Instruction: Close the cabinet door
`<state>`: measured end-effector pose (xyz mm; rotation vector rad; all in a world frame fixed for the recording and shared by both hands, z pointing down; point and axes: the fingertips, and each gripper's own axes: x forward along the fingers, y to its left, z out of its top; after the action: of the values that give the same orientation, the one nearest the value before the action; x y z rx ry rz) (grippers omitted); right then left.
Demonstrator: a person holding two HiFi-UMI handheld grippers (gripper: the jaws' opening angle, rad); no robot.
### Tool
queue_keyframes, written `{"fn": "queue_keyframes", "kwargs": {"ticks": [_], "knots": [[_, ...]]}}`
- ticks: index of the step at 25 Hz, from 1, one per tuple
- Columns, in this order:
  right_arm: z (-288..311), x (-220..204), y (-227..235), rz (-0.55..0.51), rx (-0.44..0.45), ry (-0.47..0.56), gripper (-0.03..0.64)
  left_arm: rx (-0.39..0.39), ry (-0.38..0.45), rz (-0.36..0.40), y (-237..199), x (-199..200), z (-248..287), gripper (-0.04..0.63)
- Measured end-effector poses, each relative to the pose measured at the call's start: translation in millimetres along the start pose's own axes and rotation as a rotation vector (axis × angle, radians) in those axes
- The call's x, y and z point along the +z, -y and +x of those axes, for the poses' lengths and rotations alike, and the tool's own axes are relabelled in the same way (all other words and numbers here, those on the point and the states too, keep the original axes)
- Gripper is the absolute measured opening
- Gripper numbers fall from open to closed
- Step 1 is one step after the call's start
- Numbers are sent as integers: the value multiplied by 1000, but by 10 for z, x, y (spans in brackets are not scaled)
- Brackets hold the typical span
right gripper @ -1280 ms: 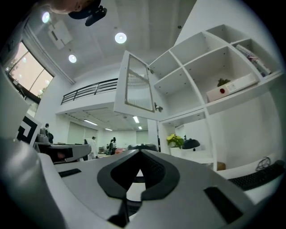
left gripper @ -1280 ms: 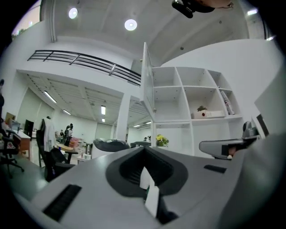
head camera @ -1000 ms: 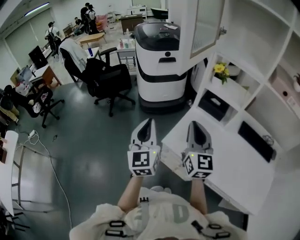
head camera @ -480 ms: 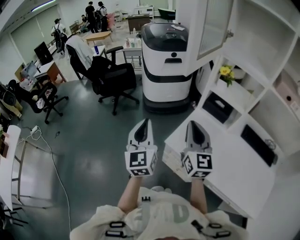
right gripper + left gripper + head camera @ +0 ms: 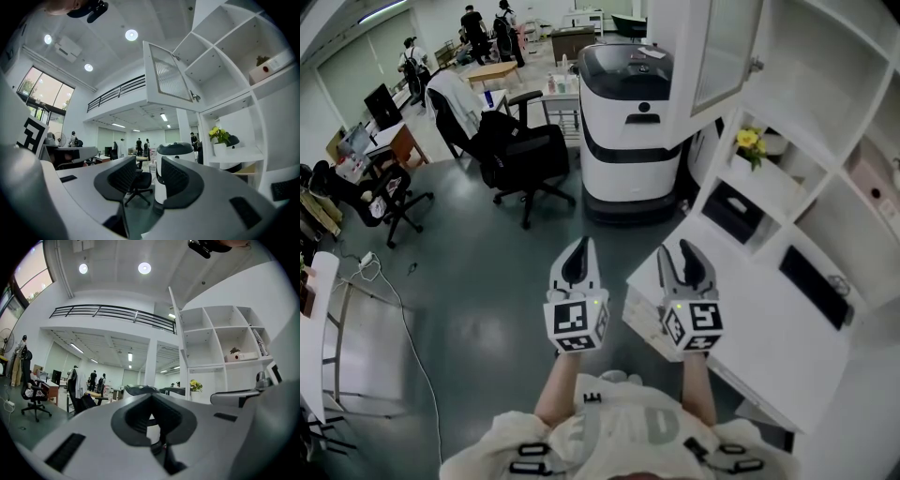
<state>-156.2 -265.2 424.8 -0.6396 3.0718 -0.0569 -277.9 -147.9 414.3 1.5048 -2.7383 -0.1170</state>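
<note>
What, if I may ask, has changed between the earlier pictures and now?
The right gripper has just been opening its jaws, which now stand apart with nothing between them. Nothing was taken hold of. The left gripper stays shut and empty, and the cabinet door still hangs open, untouched.

Pale grey left gripper [image 5: 580, 246] and right gripper [image 5: 677, 251] (black-and-white marker cubes [image 5: 577, 323]); cream shirt [image 5: 628, 431], black buckles [image 5: 532, 450].
</note>
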Motion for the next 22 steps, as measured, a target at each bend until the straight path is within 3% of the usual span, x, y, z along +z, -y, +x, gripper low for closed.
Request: {"fn": "queue_keyframes", "kwargs": {"ticks": [4, 6, 15, 22], "knots": [[41, -99, -1, 26, 4, -22, 254, 1, -3, 14, -1, -36, -10, 5], [57, -163, 16, 30, -4, -40, 278, 0, -10, 8, 5, -55, -10, 5], [101, -266, 117, 58, -25, -86, 285, 13, -21, 19, -63, -81, 17, 5], [270, 313, 283, 52, -25, 3, 285, 10, -28, 0, -92, -82, 73, 5]]}}
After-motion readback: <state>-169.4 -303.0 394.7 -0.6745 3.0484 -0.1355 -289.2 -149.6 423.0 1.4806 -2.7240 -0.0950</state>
